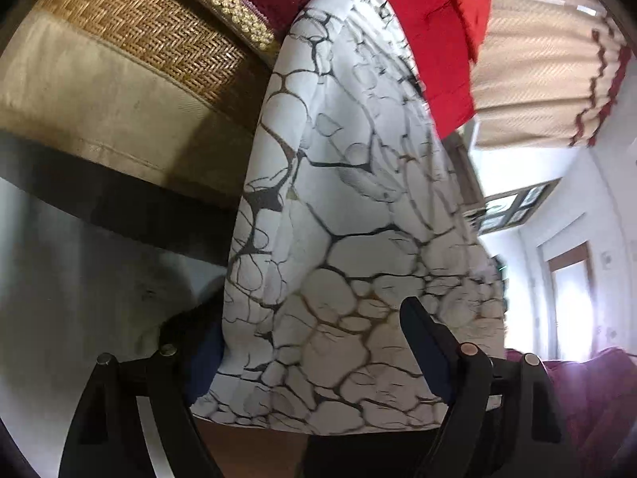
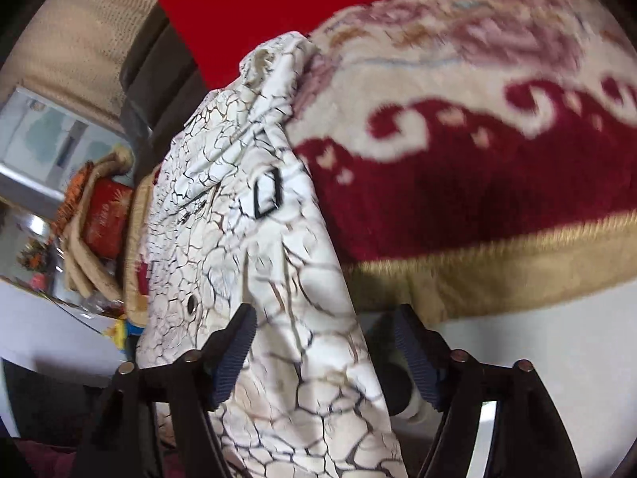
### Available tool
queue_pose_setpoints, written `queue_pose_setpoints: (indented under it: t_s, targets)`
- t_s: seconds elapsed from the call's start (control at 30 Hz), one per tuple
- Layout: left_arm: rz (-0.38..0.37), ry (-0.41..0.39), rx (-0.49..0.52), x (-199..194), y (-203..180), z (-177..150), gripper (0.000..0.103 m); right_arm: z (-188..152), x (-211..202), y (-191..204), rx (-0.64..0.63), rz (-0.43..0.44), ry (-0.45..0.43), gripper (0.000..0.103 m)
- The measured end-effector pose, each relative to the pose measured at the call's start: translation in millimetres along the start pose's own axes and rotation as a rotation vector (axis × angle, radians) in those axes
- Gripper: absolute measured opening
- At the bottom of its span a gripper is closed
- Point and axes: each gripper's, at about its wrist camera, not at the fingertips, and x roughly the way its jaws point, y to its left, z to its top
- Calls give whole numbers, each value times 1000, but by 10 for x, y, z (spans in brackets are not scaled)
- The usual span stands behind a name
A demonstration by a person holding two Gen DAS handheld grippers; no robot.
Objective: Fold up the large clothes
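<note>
The garment is a white cloth with a black and tan cracked-stone print. In the left wrist view it fills the middle and runs between the fingers of my left gripper; the jaws stand wide apart with cloth bunched between them. In the right wrist view the same garment, with a black buckle and an eyelet, hangs from the bed edge down through my right gripper. Its jaws are apart; the cloth lies against the left finger and clear of the right one.
A red and cream patterned blanket covers the bed on the right. A red cloth and cream curtain lie beyond the garment. A woven cushion is at the left. Cluttered items stand at the far left.
</note>
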Motion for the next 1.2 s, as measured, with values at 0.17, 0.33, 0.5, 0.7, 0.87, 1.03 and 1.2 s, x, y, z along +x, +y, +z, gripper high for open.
queue_pose_setpoints:
  t_s: [0.17, 0.33, 0.5, 0.7, 0.87, 1.03, 1.2]
  targets:
    - [45, -1, 18, 10, -61, -150, 48, -113, 234, -385, 104, 42, 62, 80]
    - [62, -6, -49, 52, 16, -191, 84, -280, 499, -647, 219, 178, 155, 80]
    - [5, -11, -34, 105, 51, -241, 76, -445, 662, -529, 237, 320, 216, 81]
    - [20, -15, 0, 272, -146, -322, 10, -374, 556, -82, 44, 289, 195, 28]
    - [12, -49, 100, 81, -550, -321, 8, -286, 385, 366, -86, 288, 157, 17]
    - [2, -60, 182, -43, -876, -291, 8, -245, 402, 479, -134, 235, 199, 17]
    - [34, -55, 171, -25, -940, -260, 8, -272, 400, 511, -123, 251, 169, 17]
